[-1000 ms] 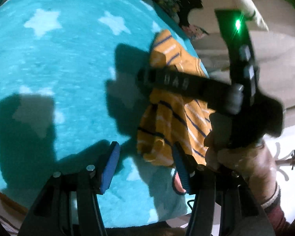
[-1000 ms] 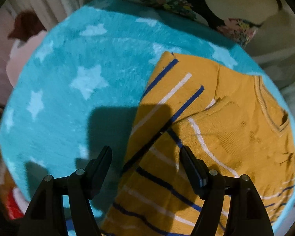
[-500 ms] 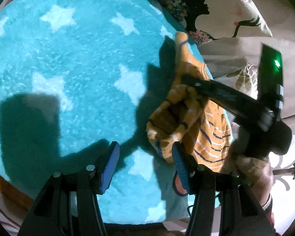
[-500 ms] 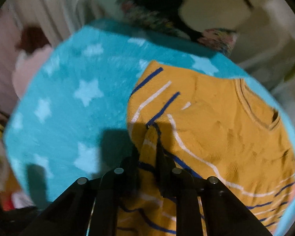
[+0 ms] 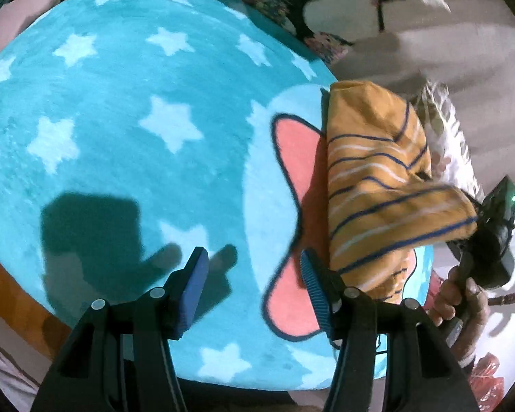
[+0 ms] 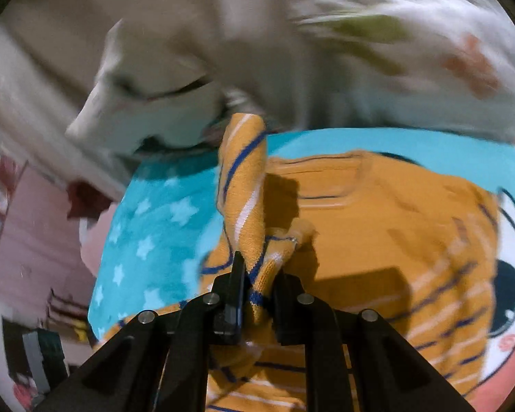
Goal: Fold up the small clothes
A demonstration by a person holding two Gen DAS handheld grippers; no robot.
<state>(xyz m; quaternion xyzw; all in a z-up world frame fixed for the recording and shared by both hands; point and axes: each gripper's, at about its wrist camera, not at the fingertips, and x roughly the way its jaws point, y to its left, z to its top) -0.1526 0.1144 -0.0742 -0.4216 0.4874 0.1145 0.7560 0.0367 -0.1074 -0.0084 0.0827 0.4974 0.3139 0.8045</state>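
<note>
A small orange sweater with blue and white stripes (image 5: pixel 377 185) lies at the right side of a turquoise star-patterned blanket (image 5: pixel 127 110). My right gripper (image 6: pixel 257 295) is shut on a striped fold of the sweater (image 6: pixel 247 206) and holds it up above the rest of the garment (image 6: pixel 395 226). In the left wrist view the right gripper (image 5: pixel 477 219) pulls that fold out to the right. My left gripper (image 5: pixel 254 274) is open and empty above the blanket, just left of the sweater.
The blanket has a pink and black cartoon print (image 5: pixel 292 158) under the sweater. Pale floral pillows (image 5: pixel 377 7) lie behind the blanket. A pink cloth (image 6: pixel 31 240) and clutter sit off the blanket's left edge in the right wrist view.
My right gripper has shut on the sweater's striped edge and lifted it up and to the right. The left gripper has stayed open and drawn back a little.
</note>
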